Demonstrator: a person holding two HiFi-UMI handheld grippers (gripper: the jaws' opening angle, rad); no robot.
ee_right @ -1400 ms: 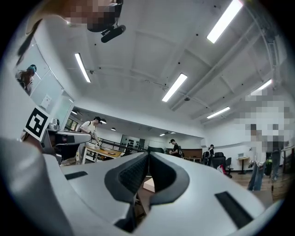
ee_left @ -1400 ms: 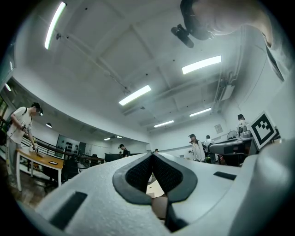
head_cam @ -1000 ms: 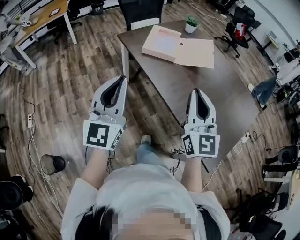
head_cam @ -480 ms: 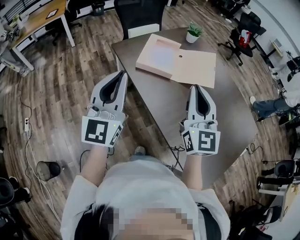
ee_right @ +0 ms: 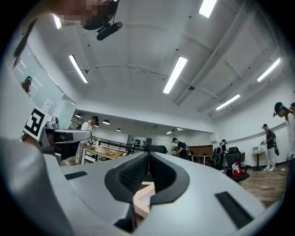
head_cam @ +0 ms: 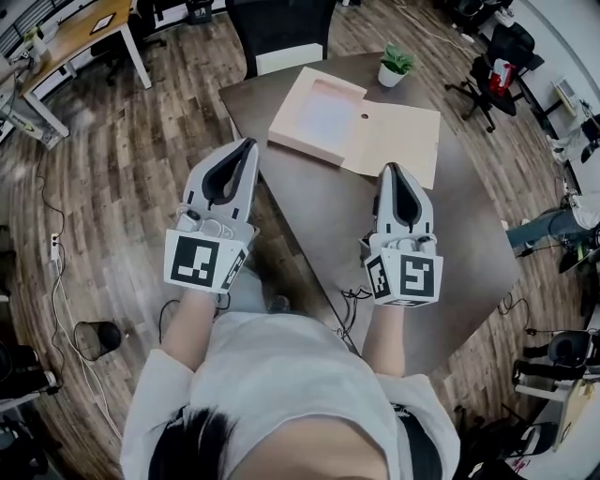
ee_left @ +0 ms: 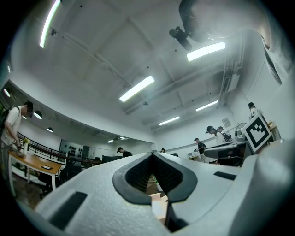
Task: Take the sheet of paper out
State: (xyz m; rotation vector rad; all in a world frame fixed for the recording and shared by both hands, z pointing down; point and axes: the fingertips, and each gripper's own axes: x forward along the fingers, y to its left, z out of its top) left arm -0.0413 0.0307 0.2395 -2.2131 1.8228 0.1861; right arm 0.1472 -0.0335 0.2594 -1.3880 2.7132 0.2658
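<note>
An open beige file box (head_cam: 352, 122) lies on the dark brown table (head_cam: 441, 244), its lid (head_cam: 398, 141) folded flat to the right. A pale sheet of paper (head_cam: 323, 111) rests in the box's tray. My left gripper (head_cam: 248, 145) is shut and holds nothing; it hangs over the floor at the table's left corner, short of the box. My right gripper (head_cam: 395, 169) is shut and holds nothing, over the table just short of the lid. Each gripper view shows closed jaws, with the box (ee_left: 159, 207) (ee_right: 143, 198) low behind them.
A small potted plant (head_cam: 396, 64) stands on the table behind the box. A black chair (head_cam: 281, 28) sits at the table's far side. A light desk (head_cam: 84, 33) is far left, a bin (head_cam: 98, 337) and cables lie on the wooden floor at left.
Both grippers have come forward toward the table and the box now lies closer to them. The right gripper has passed over the table's edge. Both jaws stayed shut.
</note>
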